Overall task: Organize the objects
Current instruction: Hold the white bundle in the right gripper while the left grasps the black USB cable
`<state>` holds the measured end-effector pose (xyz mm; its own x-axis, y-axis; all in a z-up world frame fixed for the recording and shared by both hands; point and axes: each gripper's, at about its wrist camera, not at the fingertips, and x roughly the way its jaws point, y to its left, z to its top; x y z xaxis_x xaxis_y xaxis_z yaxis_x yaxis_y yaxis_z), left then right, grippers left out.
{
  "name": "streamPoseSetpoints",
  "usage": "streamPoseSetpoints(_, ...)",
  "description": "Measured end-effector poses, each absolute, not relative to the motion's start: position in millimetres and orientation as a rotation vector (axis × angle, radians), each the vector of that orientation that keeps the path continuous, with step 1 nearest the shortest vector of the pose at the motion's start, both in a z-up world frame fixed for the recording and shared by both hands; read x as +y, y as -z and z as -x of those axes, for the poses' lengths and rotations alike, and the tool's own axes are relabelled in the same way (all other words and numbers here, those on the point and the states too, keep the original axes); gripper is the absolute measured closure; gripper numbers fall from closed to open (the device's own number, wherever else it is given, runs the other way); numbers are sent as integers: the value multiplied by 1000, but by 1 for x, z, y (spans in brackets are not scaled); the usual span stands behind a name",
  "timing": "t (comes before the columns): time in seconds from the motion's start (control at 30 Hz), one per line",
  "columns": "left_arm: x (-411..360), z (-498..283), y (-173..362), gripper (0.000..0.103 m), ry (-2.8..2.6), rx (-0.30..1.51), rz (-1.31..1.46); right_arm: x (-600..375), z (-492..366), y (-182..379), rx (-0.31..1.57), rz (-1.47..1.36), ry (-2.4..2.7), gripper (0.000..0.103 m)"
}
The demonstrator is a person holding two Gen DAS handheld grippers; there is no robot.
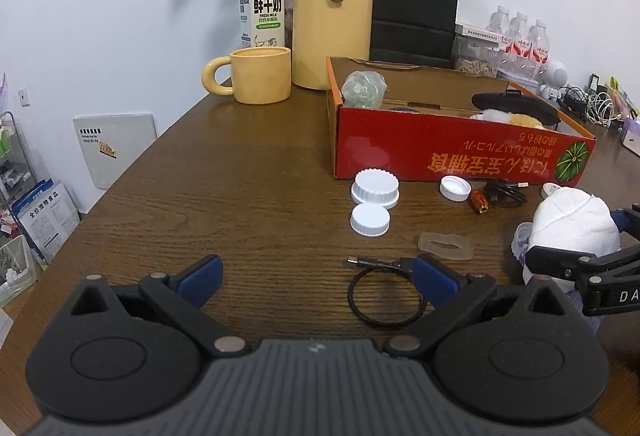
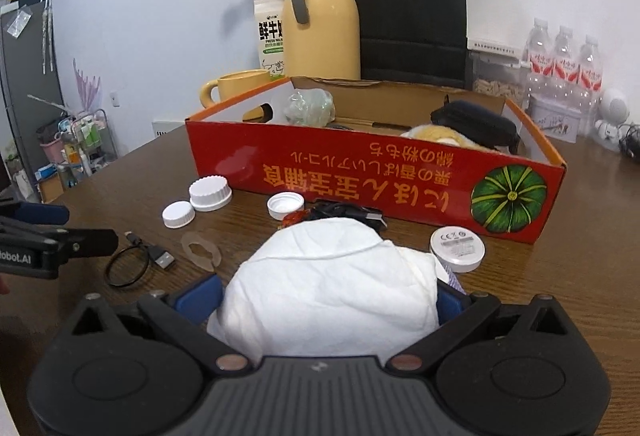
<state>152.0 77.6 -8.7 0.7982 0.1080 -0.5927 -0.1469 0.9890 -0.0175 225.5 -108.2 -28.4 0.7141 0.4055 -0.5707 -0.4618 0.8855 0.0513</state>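
White crumpled cloth (image 2: 332, 276) sits clenched between the blue pads of my right gripper (image 2: 330, 300), bulging up so it hides much of the table right ahead of that camera; from my left wrist view the same bundle (image 1: 572, 224) shows at the far right, held just above the wooden table (image 1: 248, 172). My left gripper (image 1: 318, 276) is released, its jaws spread wide over bare wood, with nothing between them. Just beside its right finger lies a coiled black USB cable (image 1: 384, 288), and past that a small translucent ring-shaped piece (image 1: 444, 246). Further on are two white caps, a big ribbed one (image 1: 375, 188) touching a smaller one (image 1: 370, 220), then an upturned white lid (image 1: 455, 188), a small amber item (image 1: 479, 202) and a tangle of black cord (image 1: 504, 192), all close against the red cardboard box (image 1: 448, 152). That box stands open between my grippers and the back wall; inside I see a greenish plastic bundle (image 1: 364, 88), a black pouch (image 1: 516, 104) and something furry, yellow and white (image 1: 508, 118). A round white puck (image 2: 457, 249) rests near the box's front, just right of the cloth. Behind the box stand a yellow mug (image 1: 256, 74), a yellow thermos jug (image 1: 332, 8), a milk carton (image 1: 264, 8) and a black paper bag (image 1: 412, 0)
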Motion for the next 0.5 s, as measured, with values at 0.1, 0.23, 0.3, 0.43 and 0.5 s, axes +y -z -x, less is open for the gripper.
streamPoseSetpoints(0.1,76,-152,9,0,-135,634,62,-107,-225,28,610,115,-498,12)
streamPoseSetpoints(0.23,74,-152,11,0,-133,641,57,-107,-220,26,585,115,-508,34)
streamPoseSetpoints(0.3,73,-153,12,0,-134,645,54,-109,-218,25,569,101,-523,42)
streamPoseSetpoints(0.43,70,-153,13,0,-135,653,48,-117,-211,20,504,57,-555,45)
streamPoseSetpoints(0.5,68,-153,13,0,-136,655,44,-121,-209,18,480,37,-560,46)
